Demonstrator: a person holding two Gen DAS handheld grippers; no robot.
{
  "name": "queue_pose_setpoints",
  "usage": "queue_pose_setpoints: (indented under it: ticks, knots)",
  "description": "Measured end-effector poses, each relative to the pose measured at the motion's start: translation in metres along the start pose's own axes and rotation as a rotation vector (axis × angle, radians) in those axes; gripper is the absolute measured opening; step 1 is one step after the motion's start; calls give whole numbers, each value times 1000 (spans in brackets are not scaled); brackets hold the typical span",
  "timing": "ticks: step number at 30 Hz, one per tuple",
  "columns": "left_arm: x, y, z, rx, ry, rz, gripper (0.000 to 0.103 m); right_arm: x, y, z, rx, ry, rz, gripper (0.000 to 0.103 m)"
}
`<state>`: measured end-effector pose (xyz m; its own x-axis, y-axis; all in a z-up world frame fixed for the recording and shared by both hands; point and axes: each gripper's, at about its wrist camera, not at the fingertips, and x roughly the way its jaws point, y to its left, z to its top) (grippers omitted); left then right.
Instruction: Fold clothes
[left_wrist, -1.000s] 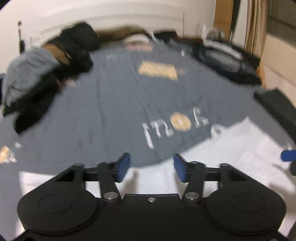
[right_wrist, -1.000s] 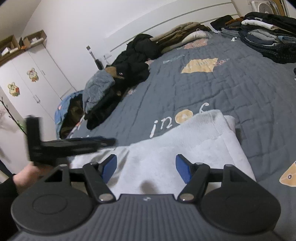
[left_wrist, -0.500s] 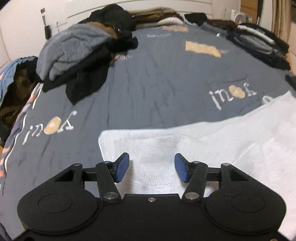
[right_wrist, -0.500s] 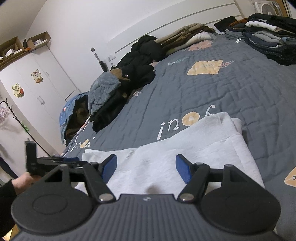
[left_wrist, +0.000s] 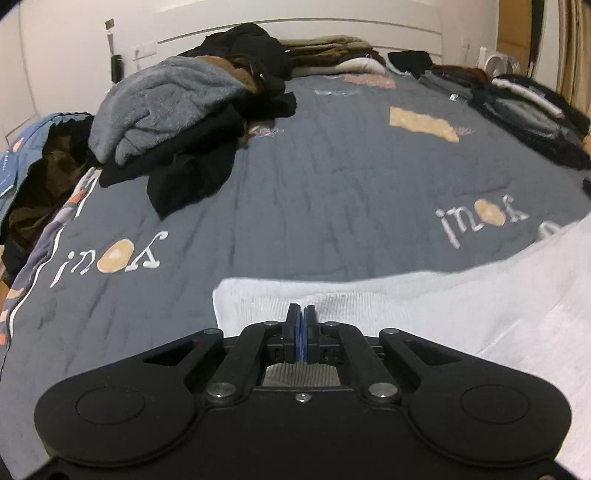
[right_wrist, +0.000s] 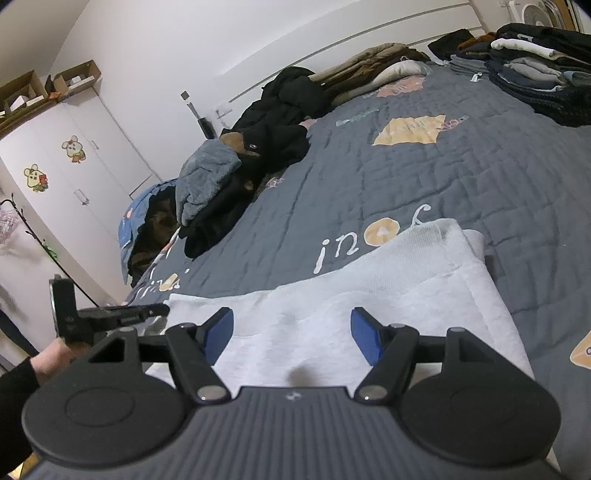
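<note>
White knit garment (left_wrist: 424, 314) lies spread flat on the near part of the grey quilt (left_wrist: 314, 192), its ribbed edge toward the left corner and a folded layer along the right end (right_wrist: 476, 258). We find the fabric pale, lightly creased, with a faint grey smudge near the ribbing.

We note the left gripper (left_wrist: 302, 314) at that ribbed corner; its jaws have just been closing and now stand together, blue pads meeting. Whether cloth is pinched between them we cannot tell. The right gripper (right_wrist: 291, 328) hovers over the middle of the garment, jaws wide apart, with nothing in its grasp.

Beyond the garment, we record a heap of grey and black clothes (left_wrist: 177, 122) on the left side of the bed, stacked folded clothes (right_wrist: 535, 74) at the far right, and a white wardrobe (right_wrist: 66, 177) by the wall. Nothing lies on the garment itself.
</note>
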<state>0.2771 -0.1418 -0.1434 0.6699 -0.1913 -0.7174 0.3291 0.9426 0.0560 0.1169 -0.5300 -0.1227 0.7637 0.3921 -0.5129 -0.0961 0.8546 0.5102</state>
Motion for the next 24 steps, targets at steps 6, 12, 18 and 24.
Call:
queue_pose_setpoints:
  ticks: [6,12,18,24]
  knots:
    - [-3,-1,0,47,3,41,64,1,3,0,-6,8,20,69]
    - [18,-2,-11,43,56,39,59,3,8,0,-18,14,38,69]
    - [28,-4,-16,47,66,47,5,6,8,-1,-20,25,33,69]
    - [-2,20,5,-51,-78,53,5,4,8,-2,-17,25,38,69]
